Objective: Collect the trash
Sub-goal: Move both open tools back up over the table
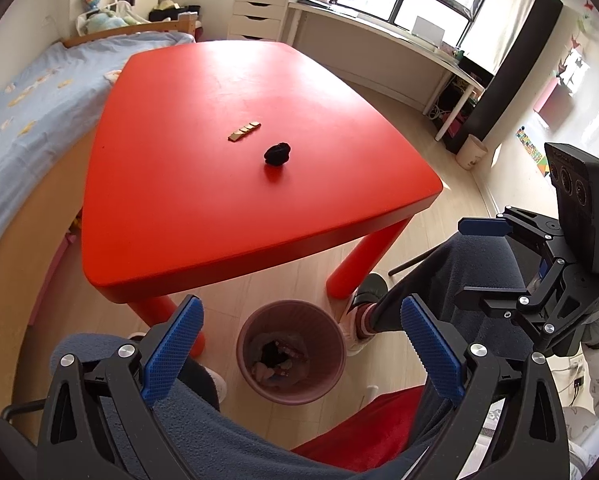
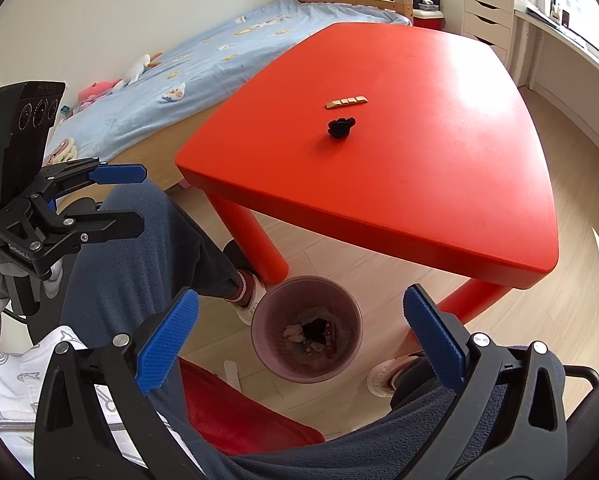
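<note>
- The left gripper (image 1: 299,354), black with blue ridged pads, had its jaws spread wide, and nothing was between them.
- The right gripper (image 2: 301,342), made the same way, also had its jaws spread wide and held nothing.
- Both grippers hung above the round pink plastic bin (image 1: 290,350) on the pale wood floor (image 1: 451,216), and they pointed down at it.
- The bin stood just beside a leg of the low red plastic table (image 1: 235,184), under the table's near edge.
- Some trash already lay at the bottom of the bin, a mix of dark and pale bits.
- A small black crumpled lump (image 1: 277,154) lay on the table top, near the middle and well away from every edge.
- A short row of little tan flat pieces (image 1: 244,131) lay near the lump but did not touch it.
- The rest of the table top was bare, with lots of room around both things.
- The person's knees in dark blue fleece trousers (image 1: 471,264) sat on either side of the bin and made the gap narrow.
- A red cushion (image 2: 235,412) lay below the grippers, near the bin.
- A bed with a light blue cover (image 2: 203,64) ran close along the far side of the table.
- A white set of drawers (image 1: 259,12) and a long white desk (image 1: 379,32) stood under the window.
</note>
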`<state>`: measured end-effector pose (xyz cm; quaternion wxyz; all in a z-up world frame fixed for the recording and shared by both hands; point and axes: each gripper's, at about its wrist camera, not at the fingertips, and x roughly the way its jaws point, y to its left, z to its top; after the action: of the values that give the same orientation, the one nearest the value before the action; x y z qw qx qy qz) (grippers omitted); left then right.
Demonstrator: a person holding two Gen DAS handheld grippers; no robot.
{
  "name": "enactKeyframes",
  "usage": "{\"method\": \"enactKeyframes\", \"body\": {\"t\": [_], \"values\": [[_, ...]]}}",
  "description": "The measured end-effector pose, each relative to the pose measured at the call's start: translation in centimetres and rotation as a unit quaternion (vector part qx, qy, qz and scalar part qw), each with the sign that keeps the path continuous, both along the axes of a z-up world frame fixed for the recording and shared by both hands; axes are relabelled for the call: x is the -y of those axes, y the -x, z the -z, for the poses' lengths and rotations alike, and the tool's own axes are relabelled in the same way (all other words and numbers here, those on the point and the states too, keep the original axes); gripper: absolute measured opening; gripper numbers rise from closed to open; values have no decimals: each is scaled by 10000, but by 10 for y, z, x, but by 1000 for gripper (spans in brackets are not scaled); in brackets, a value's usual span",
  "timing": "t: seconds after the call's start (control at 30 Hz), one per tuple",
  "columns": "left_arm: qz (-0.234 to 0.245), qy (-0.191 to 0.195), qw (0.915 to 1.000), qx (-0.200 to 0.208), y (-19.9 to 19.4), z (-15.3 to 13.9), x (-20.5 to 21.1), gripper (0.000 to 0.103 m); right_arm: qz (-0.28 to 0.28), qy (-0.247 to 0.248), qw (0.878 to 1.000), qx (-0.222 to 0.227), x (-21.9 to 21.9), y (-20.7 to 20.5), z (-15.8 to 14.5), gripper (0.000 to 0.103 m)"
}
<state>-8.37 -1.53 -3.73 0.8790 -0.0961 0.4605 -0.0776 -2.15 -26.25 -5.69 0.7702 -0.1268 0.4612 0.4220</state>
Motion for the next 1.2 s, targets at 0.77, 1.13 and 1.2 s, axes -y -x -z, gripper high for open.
{"method": "enactKeyframes", "body": {"t": [0.77, 1.13, 1.2], "values": [[123, -305, 9990, 319, -52, -24, -22, 95, -222, 80, 9993, 278, -31, -37, -15, 100], [337, -550, 9975, 305, -103, -27, -41, 95, -401, 236, 9978, 478, -60, -79, -25, 100], [354, -504, 9978, 261, -114, -26, -45, 95, -419, 281, 9975, 496, -66, -87, -23, 100]]}}
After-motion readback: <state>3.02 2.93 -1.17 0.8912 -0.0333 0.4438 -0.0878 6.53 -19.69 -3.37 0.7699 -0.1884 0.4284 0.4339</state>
